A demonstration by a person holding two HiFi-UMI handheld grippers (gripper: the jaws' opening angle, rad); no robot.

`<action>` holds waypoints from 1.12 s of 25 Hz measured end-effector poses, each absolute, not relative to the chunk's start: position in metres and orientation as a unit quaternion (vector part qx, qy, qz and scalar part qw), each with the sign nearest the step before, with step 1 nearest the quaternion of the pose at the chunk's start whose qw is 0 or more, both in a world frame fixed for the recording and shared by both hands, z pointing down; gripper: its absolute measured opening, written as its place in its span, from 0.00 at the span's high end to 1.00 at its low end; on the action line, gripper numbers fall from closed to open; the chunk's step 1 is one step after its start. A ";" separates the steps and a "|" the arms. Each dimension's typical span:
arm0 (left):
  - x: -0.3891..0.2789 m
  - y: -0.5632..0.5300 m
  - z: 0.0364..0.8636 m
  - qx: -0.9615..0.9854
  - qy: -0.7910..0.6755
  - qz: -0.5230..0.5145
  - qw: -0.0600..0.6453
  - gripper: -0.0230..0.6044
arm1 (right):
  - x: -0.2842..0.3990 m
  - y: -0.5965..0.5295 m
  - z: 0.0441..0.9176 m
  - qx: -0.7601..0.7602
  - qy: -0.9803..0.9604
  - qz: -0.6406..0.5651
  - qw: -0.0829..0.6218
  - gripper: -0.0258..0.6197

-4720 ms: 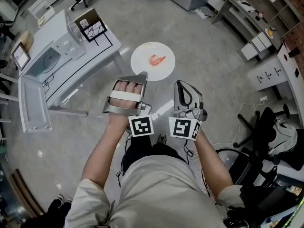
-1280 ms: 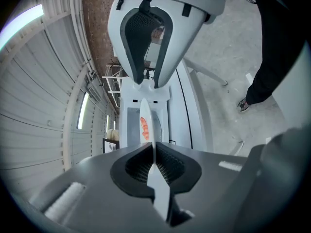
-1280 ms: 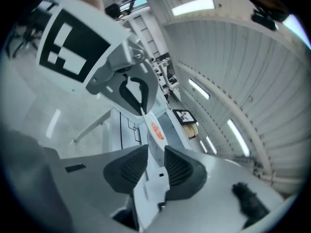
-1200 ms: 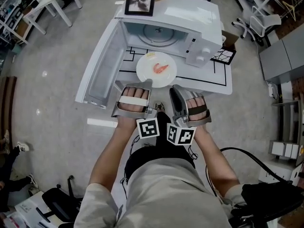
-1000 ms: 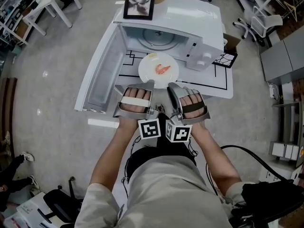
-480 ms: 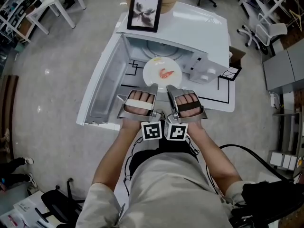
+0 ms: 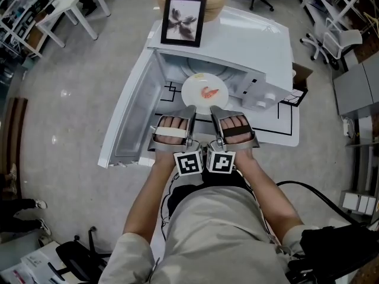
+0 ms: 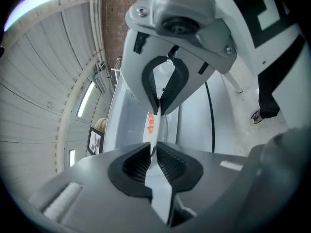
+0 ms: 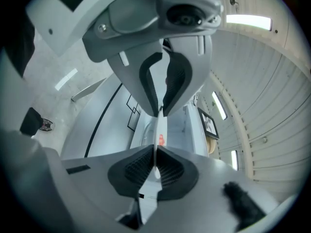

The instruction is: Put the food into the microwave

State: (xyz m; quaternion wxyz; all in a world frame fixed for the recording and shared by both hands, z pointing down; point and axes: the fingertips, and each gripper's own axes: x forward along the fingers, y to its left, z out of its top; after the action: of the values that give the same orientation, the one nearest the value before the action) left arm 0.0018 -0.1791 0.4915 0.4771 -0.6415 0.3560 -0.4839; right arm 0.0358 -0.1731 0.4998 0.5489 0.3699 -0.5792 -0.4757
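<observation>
Your L claw point(image 7: 190, 108) is clamped on the near rim of the round white plate point(image 7: 194, 86), pads pressed to the thin edge from both sides. Your R claw point(image 7: 214, 109), just beside it, has just been closing its jaws & pinches the same rim, w/ the plate's edge btwn its pads. Both claws point fwd, side by side, their marker cubes nearly touching.

The plate carries the orange-red piece of food point(image 7: 209, 92) near its middle. It sits at the mouth of the white microwave oven point(image 7: 249, 37), far part over the cavity floor. Can't tell if it rests there or is held clear.

The oven's white door point(image 7: 133, 120) stands swung wide to the left. A black-framed picture point(image 7: 183, 20) stands atop the oven near its left corner. The oven sits on a white desk w/ black lines point(image 7: 285, 123), which stands on a grey concrete floor point(image 7: 71, 87).
</observation>
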 end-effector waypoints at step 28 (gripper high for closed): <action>-0.036 -0.183 0.527 -0.806 0.478 -0.318 0.144 0.95 | 0.049 -0.293 0.536 0.387 -0.569 -0.405 0.602 0.92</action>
State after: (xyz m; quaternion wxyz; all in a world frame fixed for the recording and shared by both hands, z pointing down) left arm -0.0361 -0.1834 0.5272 0.1439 -0.8061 0.4781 -0.3176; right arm 0.0494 -0.2930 0.5363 0.6019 0.3872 -0.5693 -0.4046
